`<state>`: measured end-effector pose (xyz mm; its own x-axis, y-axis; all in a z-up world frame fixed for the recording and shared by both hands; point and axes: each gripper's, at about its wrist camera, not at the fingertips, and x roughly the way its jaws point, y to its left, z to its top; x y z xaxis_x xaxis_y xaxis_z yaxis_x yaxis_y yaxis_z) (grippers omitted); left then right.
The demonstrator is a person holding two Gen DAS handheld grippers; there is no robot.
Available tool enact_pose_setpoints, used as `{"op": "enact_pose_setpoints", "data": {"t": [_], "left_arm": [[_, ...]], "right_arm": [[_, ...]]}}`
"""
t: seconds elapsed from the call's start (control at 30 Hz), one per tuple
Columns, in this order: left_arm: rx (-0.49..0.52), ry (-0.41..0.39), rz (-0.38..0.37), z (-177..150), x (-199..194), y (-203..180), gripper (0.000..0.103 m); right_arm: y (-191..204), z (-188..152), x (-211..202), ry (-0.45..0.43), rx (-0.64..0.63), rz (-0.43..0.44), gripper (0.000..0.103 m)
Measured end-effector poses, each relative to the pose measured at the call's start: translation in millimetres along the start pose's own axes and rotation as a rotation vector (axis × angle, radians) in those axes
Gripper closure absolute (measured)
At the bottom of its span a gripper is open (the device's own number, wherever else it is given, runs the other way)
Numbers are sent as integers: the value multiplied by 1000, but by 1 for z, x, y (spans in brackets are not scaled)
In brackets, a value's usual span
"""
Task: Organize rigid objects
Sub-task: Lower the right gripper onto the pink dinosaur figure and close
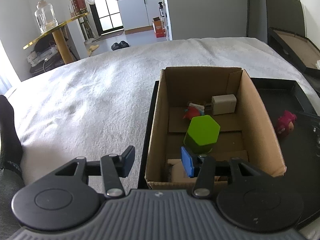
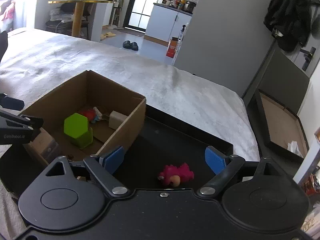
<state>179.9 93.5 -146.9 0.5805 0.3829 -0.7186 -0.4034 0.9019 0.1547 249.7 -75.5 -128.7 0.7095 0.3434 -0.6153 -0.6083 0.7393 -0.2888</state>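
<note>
Cardboard forms the open box [image 1: 258,120] that is set inside a shallow black tray [image 2: 180,138], against the tray's left wall; the tray is laid on a bed [image 1: 90,92] covered by a pale grey blanket, near the bed's right edge. Inside the box, a green hexagonal block [image 1: 202,133] is stood near the middle of the floor. Behind it, toward the far wall, a small red toy [image 1: 192,112] and a white charger cube [image 1: 224,104] are seen, the toy touching or just beside the block. A brown cardboard piece [image 2: 43,142] is propped at the near end of the box.

On the bare tray floor to the right of the box, a pink plush figure [image 2: 176,174] is laid on its side, well apart from the box wall.

The left gripper [image 1: 158,162] is held with its blue-padded fingers spread wide, straddling the box's near-left corner: one finger is outside over the bed, the other inside just in front of the green block. Nothing is clamped.

The right gripper [image 2: 166,160] is likewise spread apart, and the pink figure is seen between its fingers, untouched.
</note>
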Motion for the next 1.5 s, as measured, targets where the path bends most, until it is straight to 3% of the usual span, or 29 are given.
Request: {"op": "enact_pose_setpoints", "data": {"t": [0.57,0.9,1.0,1.17,1.5], "left_arm": [[18,-43,-18,1,-4,-3,54],[28,-45,3,3,-4,-6,54],[59,-31,41,3,-2,-11,53],[66,-23,54,2,1,-14,39],[78,-4,46,1,8,-17,25]], "right_arm": [[-20,-27,-1,19,47,-12,15],[-36,-39,9,35,104,-11,16],[-40,-42,12,40,116,-16,16],[-50,-46,19,46,145,-22,15],[-65,-52,41,73,258,68,15]]}}
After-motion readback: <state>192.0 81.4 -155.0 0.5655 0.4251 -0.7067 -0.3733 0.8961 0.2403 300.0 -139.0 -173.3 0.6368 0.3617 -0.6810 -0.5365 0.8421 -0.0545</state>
